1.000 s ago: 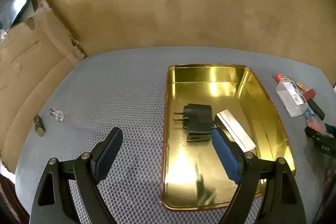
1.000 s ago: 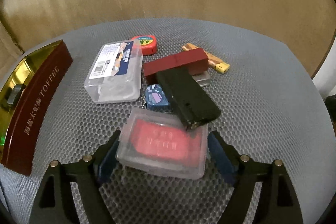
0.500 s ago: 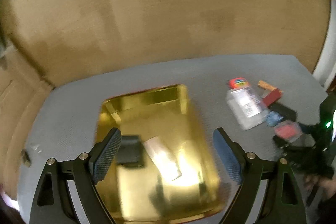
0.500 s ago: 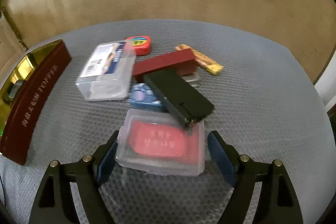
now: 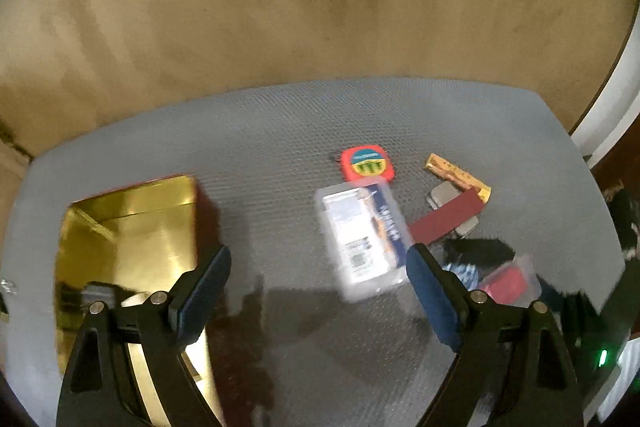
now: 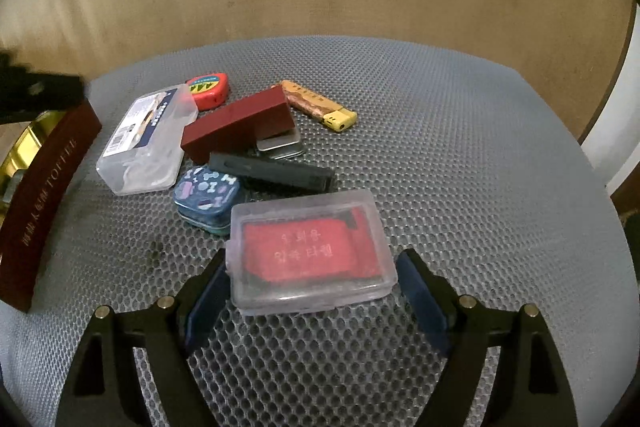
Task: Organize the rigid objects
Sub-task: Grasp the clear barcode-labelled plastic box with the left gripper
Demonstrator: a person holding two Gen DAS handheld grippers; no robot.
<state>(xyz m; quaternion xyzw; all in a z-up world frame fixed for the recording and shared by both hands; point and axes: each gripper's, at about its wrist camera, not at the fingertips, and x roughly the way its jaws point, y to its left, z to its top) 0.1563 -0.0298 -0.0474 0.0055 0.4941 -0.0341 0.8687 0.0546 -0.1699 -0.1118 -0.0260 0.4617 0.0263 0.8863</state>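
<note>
A pile of small rigid objects lies on the grey mesh mat. My right gripper (image 6: 312, 291) is open with its fingers on either side of a clear case holding a red card (image 6: 310, 253); contact is unclear. Behind it lie a blue patterned tin (image 6: 207, 199), a black bar (image 6: 272, 171), a dark red box (image 6: 240, 123), a clear labelled case (image 6: 150, 139), a red tape measure (image 6: 208, 90) and a lighter (image 6: 318, 105). My left gripper (image 5: 318, 291) is open and empty above the mat, between the gold tin tray (image 5: 132, 239) and the labelled case (image 5: 364, 239).
The tray's dark red wall (image 6: 44, 195) stands at the left of the right wrist view. A black adapter (image 5: 98, 293) and a silver piece lie in the tray. A tan backrest rises behind the mat. A silver tin (image 6: 280, 143) sits under the red box.
My left gripper has swung right, from over the tray toward the pile. The black bar has slid off the red-card case, which sits further between my right fingers.
</note>
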